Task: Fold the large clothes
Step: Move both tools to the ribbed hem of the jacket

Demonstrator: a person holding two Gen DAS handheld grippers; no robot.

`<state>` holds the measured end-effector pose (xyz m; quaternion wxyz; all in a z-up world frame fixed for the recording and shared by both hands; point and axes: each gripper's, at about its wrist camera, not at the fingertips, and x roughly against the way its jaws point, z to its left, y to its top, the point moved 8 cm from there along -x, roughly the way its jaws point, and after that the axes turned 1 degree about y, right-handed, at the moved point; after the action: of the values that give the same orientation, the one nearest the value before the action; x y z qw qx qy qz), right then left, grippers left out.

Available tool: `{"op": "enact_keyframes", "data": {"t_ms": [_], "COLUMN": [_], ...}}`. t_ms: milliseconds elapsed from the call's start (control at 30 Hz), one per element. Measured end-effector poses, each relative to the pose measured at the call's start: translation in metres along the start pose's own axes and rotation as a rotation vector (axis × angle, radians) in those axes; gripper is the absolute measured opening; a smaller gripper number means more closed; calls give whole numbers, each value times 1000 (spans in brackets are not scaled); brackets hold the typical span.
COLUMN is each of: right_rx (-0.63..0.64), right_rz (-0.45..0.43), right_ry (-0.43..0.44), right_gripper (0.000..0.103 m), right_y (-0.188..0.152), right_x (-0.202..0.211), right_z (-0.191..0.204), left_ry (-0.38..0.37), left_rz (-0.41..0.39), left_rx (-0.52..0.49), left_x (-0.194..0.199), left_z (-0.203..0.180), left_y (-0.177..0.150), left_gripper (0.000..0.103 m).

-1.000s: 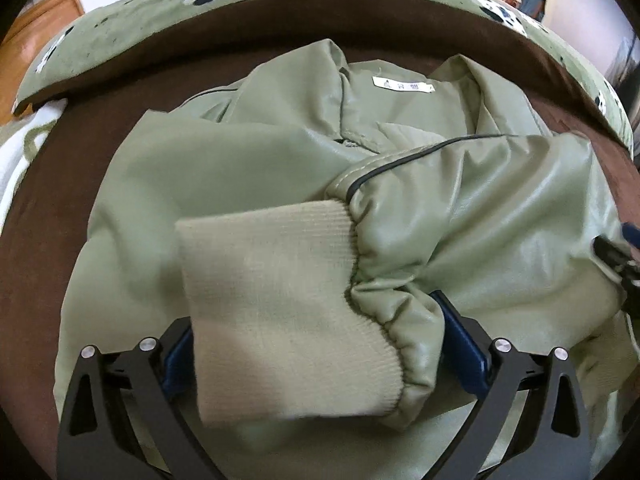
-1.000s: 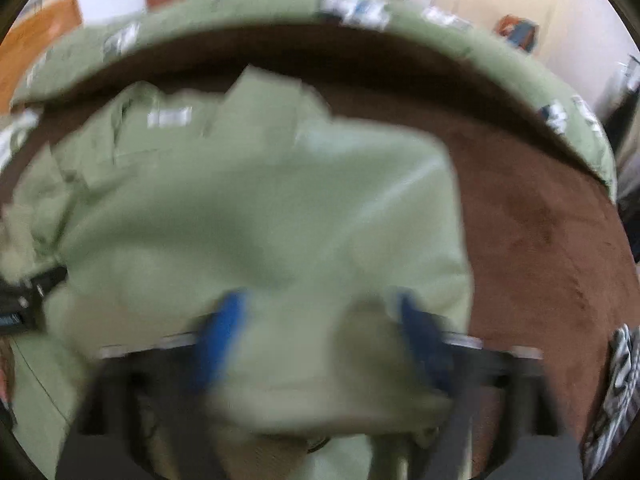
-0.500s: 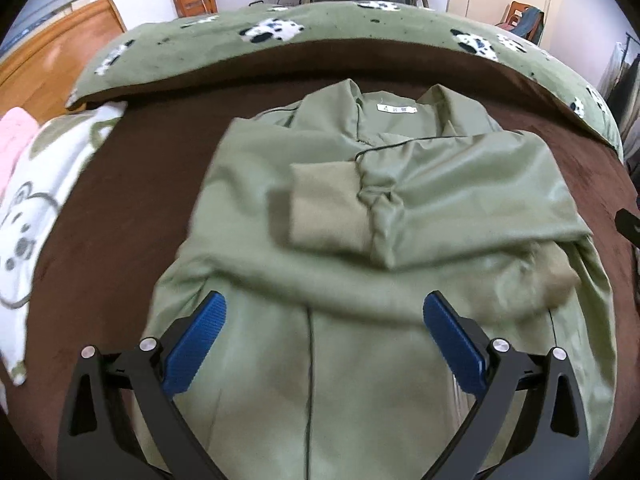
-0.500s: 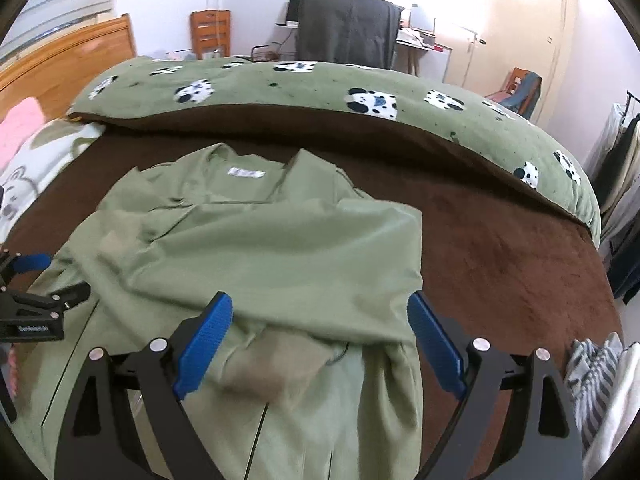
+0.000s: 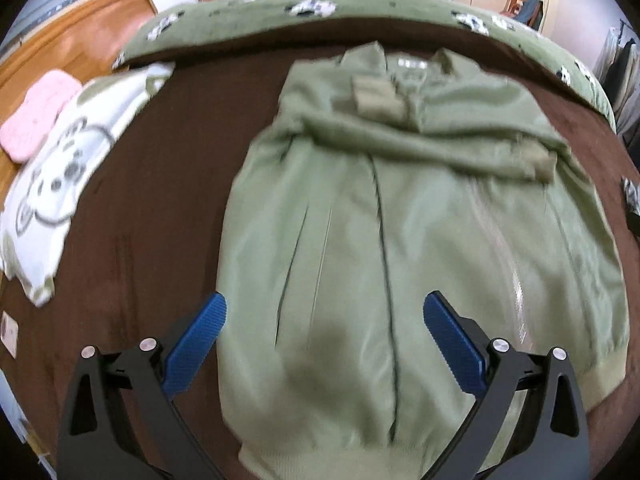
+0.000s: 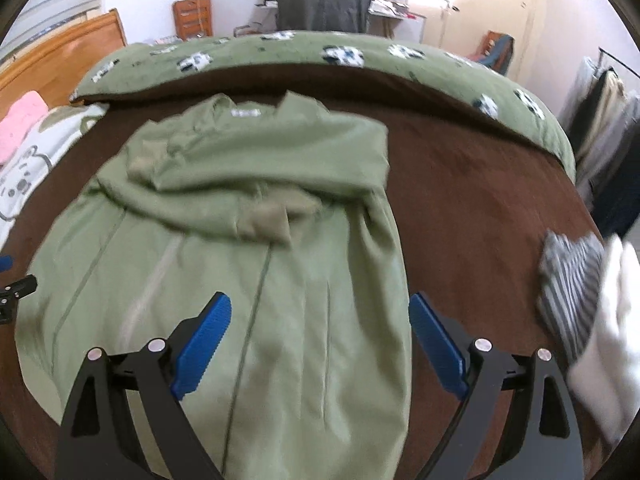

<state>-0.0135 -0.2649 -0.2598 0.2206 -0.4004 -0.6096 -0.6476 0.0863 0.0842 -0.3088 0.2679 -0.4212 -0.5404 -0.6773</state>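
Bed: I see a wide bed under a brown blanket (image 5: 168, 168), stretching ahead of both pairs of fingers. A green quilt with panda prints (image 6: 320, 56) lies across its far edge.

Jacket: a large olive-green jacket (image 5: 400, 240) lies flat on the blanket, straight ahead of my fingers. Its collar and white label are at the far end, and its ribbed hem (image 5: 360, 460) is nearest me. Its long axis runs directly away from the fingers.

Sleeves: both sleeves are already folded across the chest, their knit cuffs (image 6: 268, 220) resting on the upper body, well beyond the fingers.

Left gripper (image 5: 322, 340): my left fingers are spread wide and hold nothing. They hover over the lower left part of the jacket, just above the hem.

Right gripper (image 6: 320, 340): my right fingers are also spread wide and empty. They hover over the lower right part of the jacket, with the jacket's right edge between them.

Key relation: I judge that the hem is the part closest to both pairs of fingers, each about equally near its own corner. The likely next fold carries the hem away from me, along the long axis, toward the collar.

Left of the fingers: a white cartoon-print blanket (image 5: 60, 168) and a pink cushion (image 5: 36, 120), apart from the jacket.

Right of the fingers: striped cloth (image 6: 568, 280) beside a white cloth (image 6: 608, 344), apart from the jacket.

Clarity: both views are slightly blurred.
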Motion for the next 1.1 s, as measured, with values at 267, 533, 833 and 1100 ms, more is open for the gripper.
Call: {"op": "enact_keyframes", "data": {"t_ms": [267,533,833,1100], "right_rx": [-56,-113,-199,-113], "right_rz": [75,216,296,323], "right_ry": [-48,-29,75,115], "right_gripper": [96,96,98,68], "right_y": [-73,-139,-160,-150], "right_x": [5,-3,-23,-18], "right_z": [-11,-17,-22,-6], "left_ry": [-44,-132,-155,-196], "left_rz": [53,136,198,232], "left_rx": [9,55,69,83], "left_x": [-8,-18,-36,-33], "left_z": [22,43,38,36], "left_y": [-65,-111,-121,-119], "left_gripper": [97,97,98,81]}}
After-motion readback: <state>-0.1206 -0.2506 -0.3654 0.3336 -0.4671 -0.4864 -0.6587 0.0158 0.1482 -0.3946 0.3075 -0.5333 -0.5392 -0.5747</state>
